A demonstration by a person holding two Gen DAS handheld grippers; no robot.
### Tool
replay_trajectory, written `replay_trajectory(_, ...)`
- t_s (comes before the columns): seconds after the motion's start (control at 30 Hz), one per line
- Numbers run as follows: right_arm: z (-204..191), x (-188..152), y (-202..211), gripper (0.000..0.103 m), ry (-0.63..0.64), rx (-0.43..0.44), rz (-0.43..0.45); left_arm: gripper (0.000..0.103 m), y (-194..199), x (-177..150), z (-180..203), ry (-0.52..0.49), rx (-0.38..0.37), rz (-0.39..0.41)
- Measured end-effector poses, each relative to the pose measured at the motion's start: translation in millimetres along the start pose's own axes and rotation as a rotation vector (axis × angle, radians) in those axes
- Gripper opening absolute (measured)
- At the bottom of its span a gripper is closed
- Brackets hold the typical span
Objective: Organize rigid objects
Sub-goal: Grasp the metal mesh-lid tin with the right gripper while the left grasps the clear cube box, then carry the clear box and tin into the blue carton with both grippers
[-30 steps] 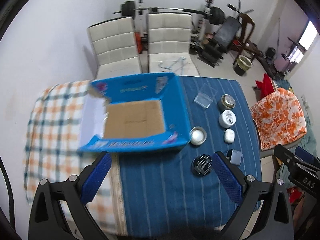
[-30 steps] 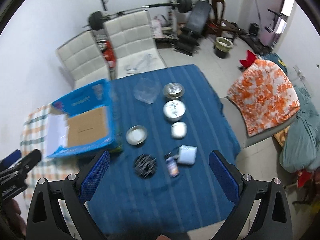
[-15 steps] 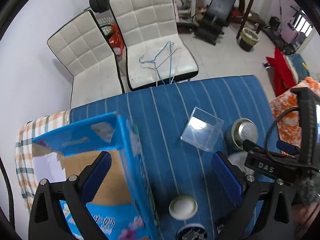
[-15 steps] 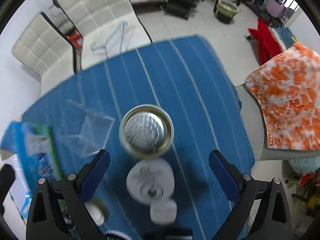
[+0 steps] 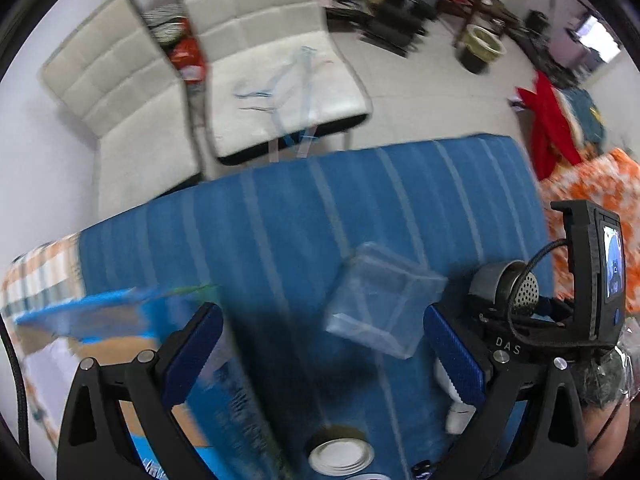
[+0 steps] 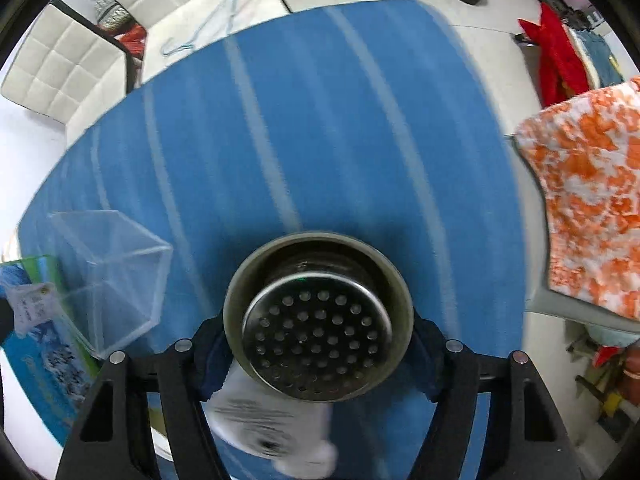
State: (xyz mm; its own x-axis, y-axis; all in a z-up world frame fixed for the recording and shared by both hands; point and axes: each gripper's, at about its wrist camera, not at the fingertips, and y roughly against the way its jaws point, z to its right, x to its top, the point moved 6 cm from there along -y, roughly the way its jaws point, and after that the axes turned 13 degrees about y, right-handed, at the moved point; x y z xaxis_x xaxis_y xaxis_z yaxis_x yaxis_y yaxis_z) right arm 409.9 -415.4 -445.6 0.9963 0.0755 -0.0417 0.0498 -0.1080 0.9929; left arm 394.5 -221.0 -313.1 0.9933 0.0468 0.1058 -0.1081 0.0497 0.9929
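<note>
Blue cloth with pale stripes (image 6: 320,128) covers the work table, with an orange-and-white checked cloth (image 5: 36,276) at its left end; behind stand 2 white quilted chairs (image 5: 264,40), a few wire hangers (image 6: 208,20) on 1 seat, gym equipment and a bin on the tiled floor, and an orange floral fabric (image 6: 592,184) to the right; step in hand, by judgement: pickup of 1 rigid item for sorting; right gripper (image 6: 320,344) has its blue pads pressed against both sides of the round metal cup with a perforated steel insert (image 6: 318,320), which fills the lower centre of the right wrist view, whether lifted or resting on the cloth cannot be told; a white round container (image 6: 272,428) lies just below it; left gripper (image 5: 324,356) stands wide and empty, above the cloth near the clear square plastic box (image 5: 384,300); the open blue cardboard carton (image 5: 120,344) sits at lower left, a round white-lidded tin (image 5: 340,456) near the bottom edge; next move probably calls for carrying the cup leftward over the clear box to the carton, keeping it level, and releasing inside.
</note>
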Motion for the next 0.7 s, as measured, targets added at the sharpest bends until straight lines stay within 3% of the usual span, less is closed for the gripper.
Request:
replay_trajectory(0.2,34,-13,4,0.074,-0.027,0.050,-0.012,0.103,-41,1,36,-0.114,-0.024,-0.118)
replay_trajectory(0.4,58,-21,5,0.074,-0.024,0.054,-0.015,0.103,-83,-14,50,-0.180,0.042,-0.214)
replay_trajectory(0.43,54,-21,8,0.074,-0.026,0.045,-0.016,0.099,-89,-16,51,-0.180,0.044,-0.218)
replay_trajectory(0.5,52,-21,7,0.074,-0.023,0.023,-0.014,0.066,-96,-19,50,-0.164,0.045,-0.224)
replay_trajectory(0.7,33,-22,16,0.073,-0.046,-0.016,0.011,0.065,-87,-22,39,-0.072,0.037,-0.152)
